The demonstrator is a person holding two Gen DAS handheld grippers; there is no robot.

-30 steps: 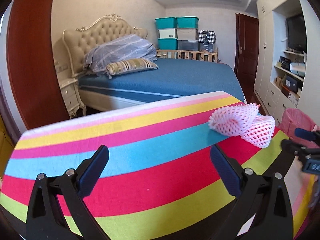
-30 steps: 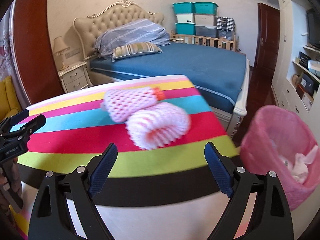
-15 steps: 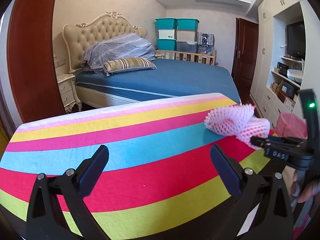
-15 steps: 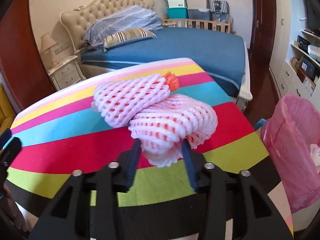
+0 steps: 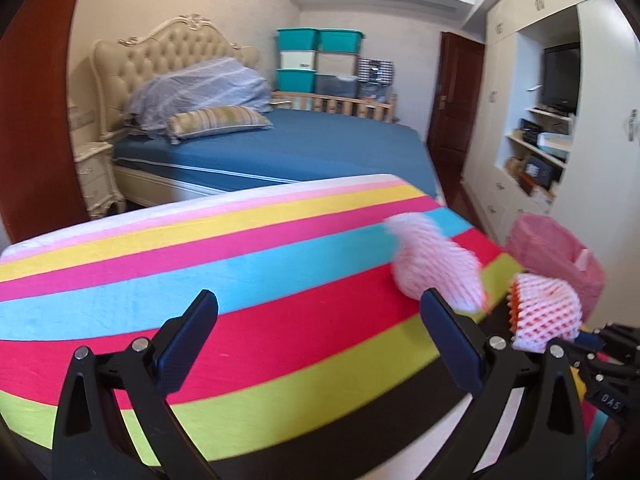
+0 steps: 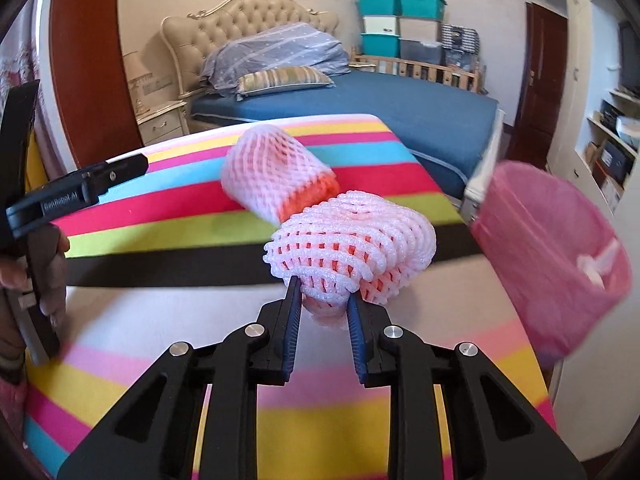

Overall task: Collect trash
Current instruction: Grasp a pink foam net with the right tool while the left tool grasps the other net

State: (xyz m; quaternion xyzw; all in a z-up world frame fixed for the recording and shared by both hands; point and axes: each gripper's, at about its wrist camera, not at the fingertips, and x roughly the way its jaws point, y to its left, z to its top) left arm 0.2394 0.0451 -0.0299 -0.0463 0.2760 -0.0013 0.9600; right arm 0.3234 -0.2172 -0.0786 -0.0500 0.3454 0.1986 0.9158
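While the right gripper pinches the near end of one foam fruit net, that net hangs clear of the striped table and off its near edge, with the pink-lined trash bin just to its right. Its jaws have just been closing, and the foam is squeezed between the pads. So the pickup of this piece looks done; what remains for it is the carry over the bin and the drop.

A second foam net, with an orange end, lies on the table near the right corner, untouched. The left gripper stands spread wide with nothing between its fingers, pointing across the table toward that net, so it may be meant for it next. The bin already holds what seems to be crumpled pale paper, though blur makes that hard to confirm. By this reading the task is partway through: one net in hand, one left on the cloth.
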